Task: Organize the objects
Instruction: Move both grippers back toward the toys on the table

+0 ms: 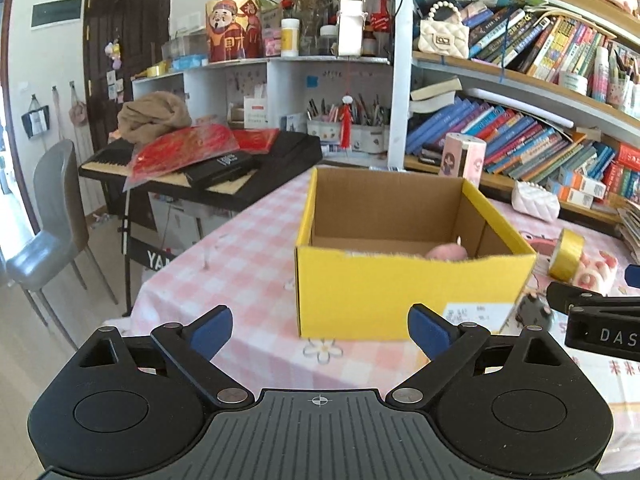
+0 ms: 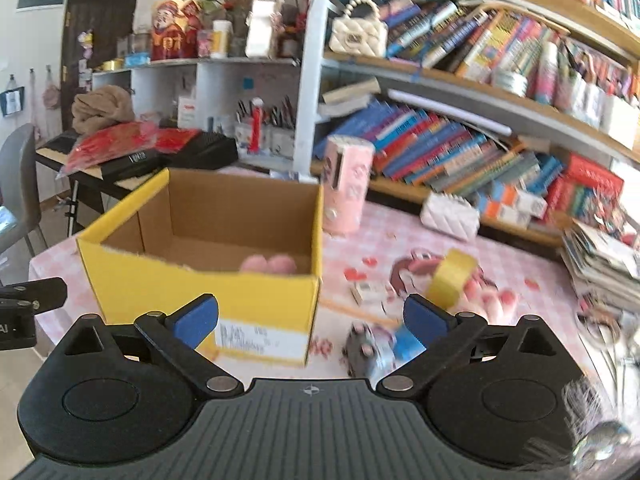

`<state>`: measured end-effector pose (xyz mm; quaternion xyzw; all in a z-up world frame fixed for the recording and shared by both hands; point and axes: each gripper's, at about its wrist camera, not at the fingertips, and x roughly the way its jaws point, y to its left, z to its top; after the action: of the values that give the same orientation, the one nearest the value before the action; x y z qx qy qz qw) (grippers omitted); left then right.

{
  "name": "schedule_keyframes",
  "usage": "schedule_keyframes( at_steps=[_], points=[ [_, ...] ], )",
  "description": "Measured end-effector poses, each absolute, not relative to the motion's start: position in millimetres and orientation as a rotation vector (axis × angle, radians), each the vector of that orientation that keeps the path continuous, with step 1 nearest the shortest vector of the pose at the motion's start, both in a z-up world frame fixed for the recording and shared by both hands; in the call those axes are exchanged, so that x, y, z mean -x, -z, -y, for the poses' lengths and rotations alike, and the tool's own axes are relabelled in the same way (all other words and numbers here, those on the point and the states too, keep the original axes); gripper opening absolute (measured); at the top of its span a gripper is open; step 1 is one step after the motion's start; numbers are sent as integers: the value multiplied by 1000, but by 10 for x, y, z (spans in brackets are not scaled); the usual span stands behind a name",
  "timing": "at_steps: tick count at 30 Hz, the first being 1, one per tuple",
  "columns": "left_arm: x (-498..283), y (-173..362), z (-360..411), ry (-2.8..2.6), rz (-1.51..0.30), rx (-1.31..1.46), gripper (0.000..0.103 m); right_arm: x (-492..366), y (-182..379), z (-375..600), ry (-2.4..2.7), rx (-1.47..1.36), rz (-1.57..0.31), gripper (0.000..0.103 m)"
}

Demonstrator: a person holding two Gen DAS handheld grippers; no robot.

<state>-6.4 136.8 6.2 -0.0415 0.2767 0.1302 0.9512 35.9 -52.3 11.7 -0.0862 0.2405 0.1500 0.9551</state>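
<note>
Left wrist view: I see my left gripper with its blue pads spread wide and nothing between them.
Box: a yellow cardboard box stands open on the pink checked tablecloth, just ahead of the pads.
Inside: a pink fluffy item lies near its right wall.
Right of box: a gold tape roll and a small dark toy.
Right wrist view: my right gripper is likewise spread wide, gripping nothing; the picture is blurred.
Box: the yellow cardboard box sits ahead to the left, the pink fluffy item inside.
Ahead right: gold tape roll, tilted; small dark toy just beside the box's corner.
Behind: a pink cylinder stands beside the box's back corner.
</note>
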Motion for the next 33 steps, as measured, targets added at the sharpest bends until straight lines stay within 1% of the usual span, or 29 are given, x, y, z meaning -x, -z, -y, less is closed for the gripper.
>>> schedule_keyframes(
  at_steps=[10, 19, 33],
  points=[
    [277, -13, -1113, -195, -588, 23, 96, 18, -43, 835, -223, 102, -501, 103],
    [338, 44, -819, -78, -622, -23, 96, 294, 45, 1140, -117, 86, -538, 103],
    [223, 63, -486, 63, -639, -80, 98, 355, 139, 1492, 21, 60, -609, 103]
  ],
)
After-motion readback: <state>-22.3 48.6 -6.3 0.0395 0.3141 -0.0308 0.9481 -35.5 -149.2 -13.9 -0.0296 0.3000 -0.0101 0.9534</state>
